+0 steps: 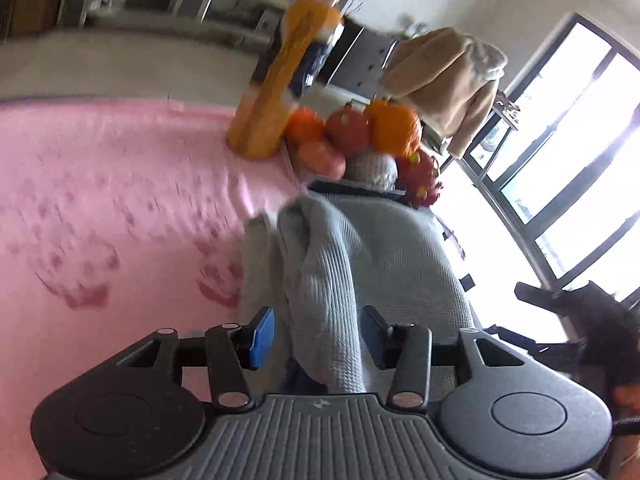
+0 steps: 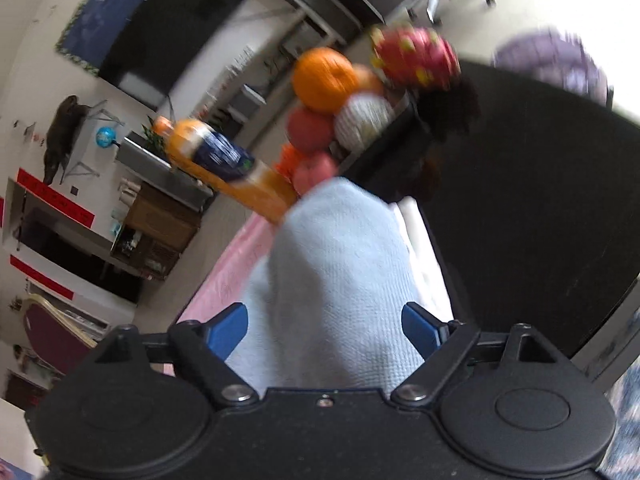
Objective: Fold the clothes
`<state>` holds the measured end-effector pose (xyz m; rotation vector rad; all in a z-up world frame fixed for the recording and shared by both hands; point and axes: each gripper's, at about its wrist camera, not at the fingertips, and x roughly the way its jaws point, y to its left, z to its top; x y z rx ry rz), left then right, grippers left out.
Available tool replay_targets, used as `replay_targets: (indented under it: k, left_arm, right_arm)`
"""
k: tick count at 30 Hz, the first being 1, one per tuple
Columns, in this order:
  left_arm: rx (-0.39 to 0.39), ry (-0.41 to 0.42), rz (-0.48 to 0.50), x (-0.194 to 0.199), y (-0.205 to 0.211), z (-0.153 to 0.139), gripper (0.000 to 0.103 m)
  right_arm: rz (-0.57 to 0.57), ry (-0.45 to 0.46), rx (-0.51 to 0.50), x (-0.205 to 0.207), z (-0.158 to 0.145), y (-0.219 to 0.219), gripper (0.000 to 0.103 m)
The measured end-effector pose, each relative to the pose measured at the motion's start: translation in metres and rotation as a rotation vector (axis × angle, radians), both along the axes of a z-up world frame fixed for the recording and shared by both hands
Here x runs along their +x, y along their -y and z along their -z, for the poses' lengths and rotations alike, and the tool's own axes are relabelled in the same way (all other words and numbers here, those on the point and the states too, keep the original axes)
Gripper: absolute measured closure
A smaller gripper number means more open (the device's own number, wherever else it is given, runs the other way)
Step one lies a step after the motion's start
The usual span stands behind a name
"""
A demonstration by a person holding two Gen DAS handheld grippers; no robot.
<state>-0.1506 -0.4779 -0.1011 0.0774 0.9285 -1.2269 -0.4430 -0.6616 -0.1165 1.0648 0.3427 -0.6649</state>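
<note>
Your left gripper (image 1: 318, 338) stands partly open, a fold of the grey knit garment (image 1: 360, 248) between its pads, no visible pinch. Your right gripper (image 2: 324, 330) gapes wide around it. Garment sits at the pink blanket's (image 1: 100, 200) edge, near the fruit pile (image 1: 352, 132).

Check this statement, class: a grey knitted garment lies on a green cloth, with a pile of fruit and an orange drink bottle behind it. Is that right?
One detail is wrong: the cloth under the grey knitted garment is pink with a darker pink print, not green. The left wrist view shows it plainly. The pile of fruit and the orange drink bottle do stand behind the garment.
</note>
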Motion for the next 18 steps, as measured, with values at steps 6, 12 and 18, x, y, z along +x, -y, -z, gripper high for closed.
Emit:
replay_targets:
  k: [6, 12, 18]
  left_arm:
    - [0.033, 0.093, 0.083, -0.016, 0.03, -0.001, 0.088]
    - [0.201, 0.249, 0.114, -0.038, 0.044, 0.053, 0.089]
    - [0.25, 0.271, 0.087, -0.038, 0.041, 0.067, 0.089]
  right_arm:
    - [-0.023, -0.146, -0.161, 0.028, -0.019, -0.005, 0.068]
    - [-0.108, -0.424, -0.208, 0.073, 0.013, -0.011, 0.071]
    - [-0.136, -0.518, -0.251, 0.086, 0.028, -0.022, 0.067]
